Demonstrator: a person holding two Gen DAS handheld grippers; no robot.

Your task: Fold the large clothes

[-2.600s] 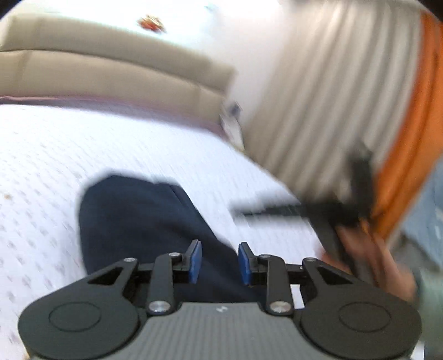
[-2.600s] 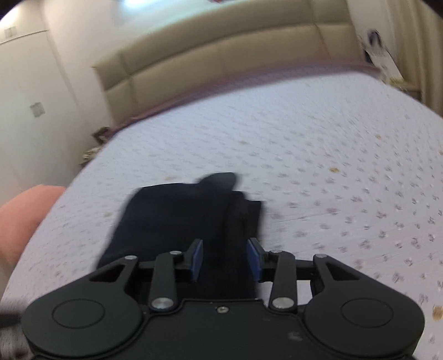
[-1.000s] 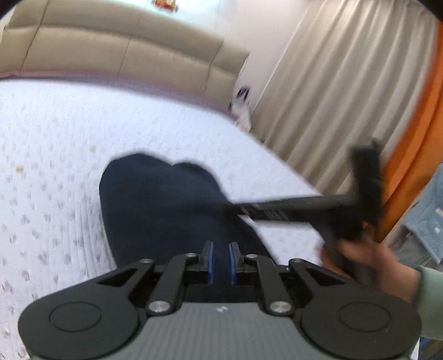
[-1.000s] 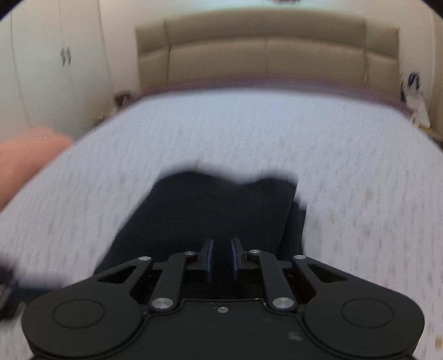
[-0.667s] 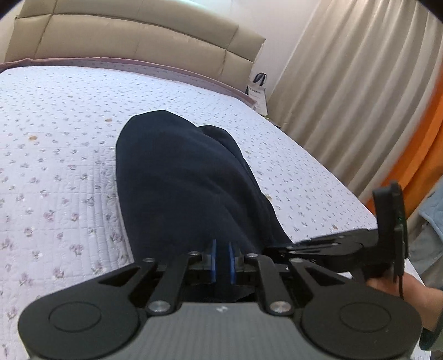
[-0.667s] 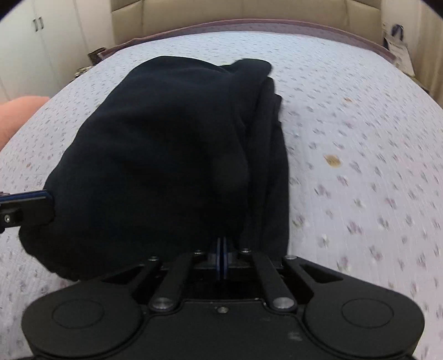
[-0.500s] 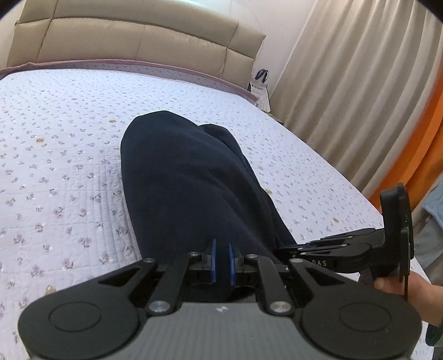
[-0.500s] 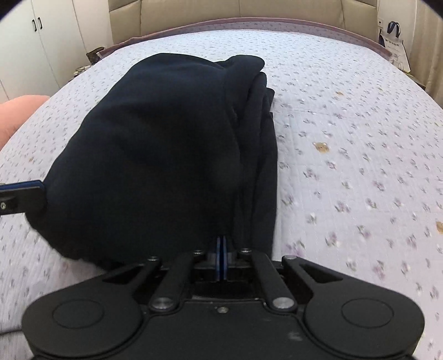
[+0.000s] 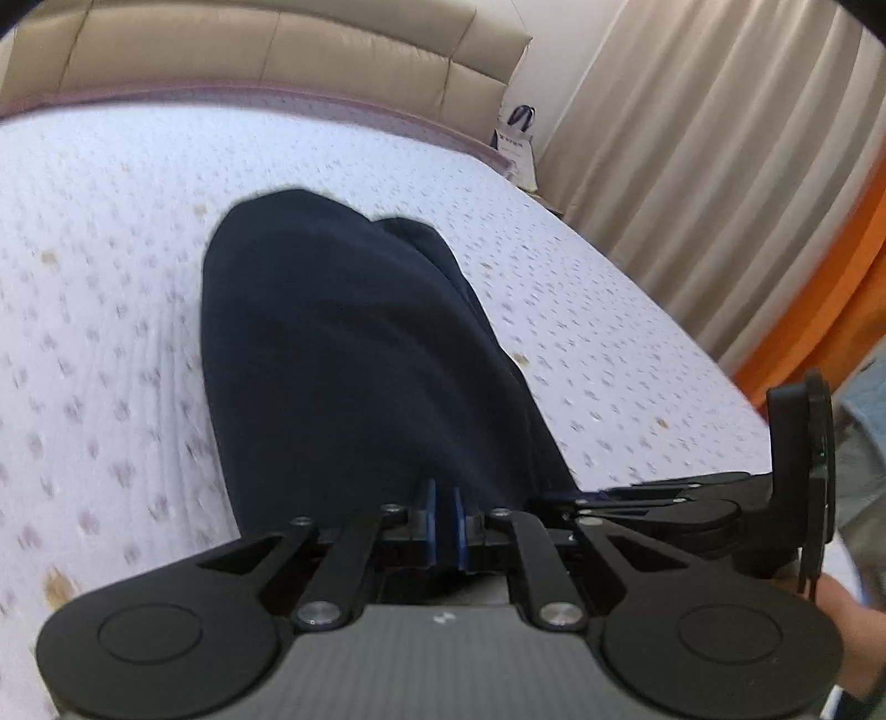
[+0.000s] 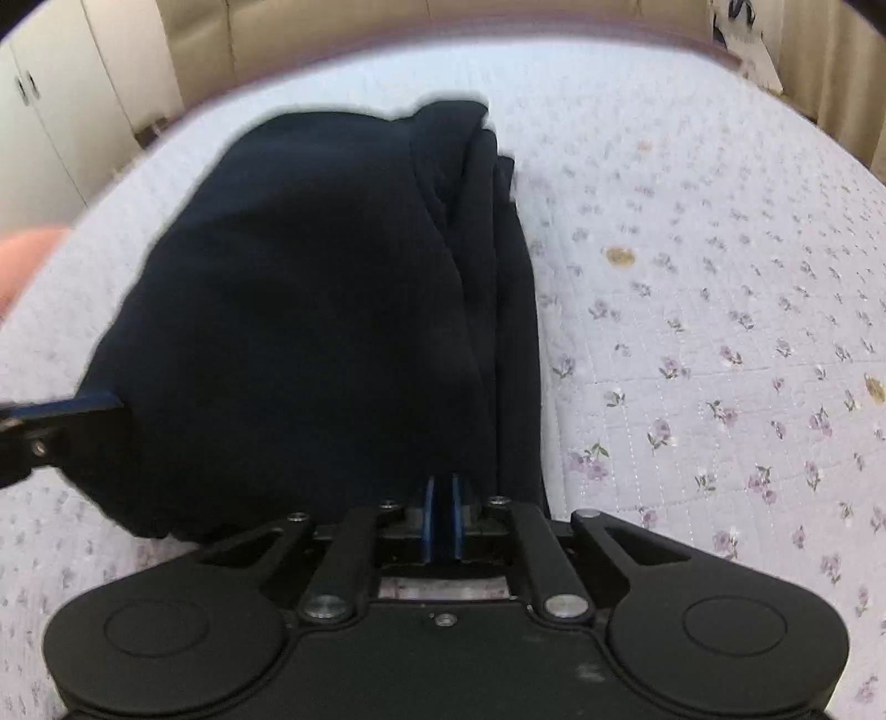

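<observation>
With the left gripper [image 9: 443, 518] and right gripper [image 10: 441, 518] each pinching the near hem of the dark navy garment [image 9: 354, 354], jaws closed on cloth, the fold should go best if both lift evenly and carry the hem straight toward the headboard [image 9: 266, 50]. The garment lies on the floral bedspread [image 10: 720, 343], its long axis running away from the grippers.

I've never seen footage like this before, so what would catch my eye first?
A big dark navy garment lies bunched on a white bedspread printed with small purple flowers. At the near edge, the left gripper and the right gripper each pinch its hem between blue-padded fingers.
</observation>
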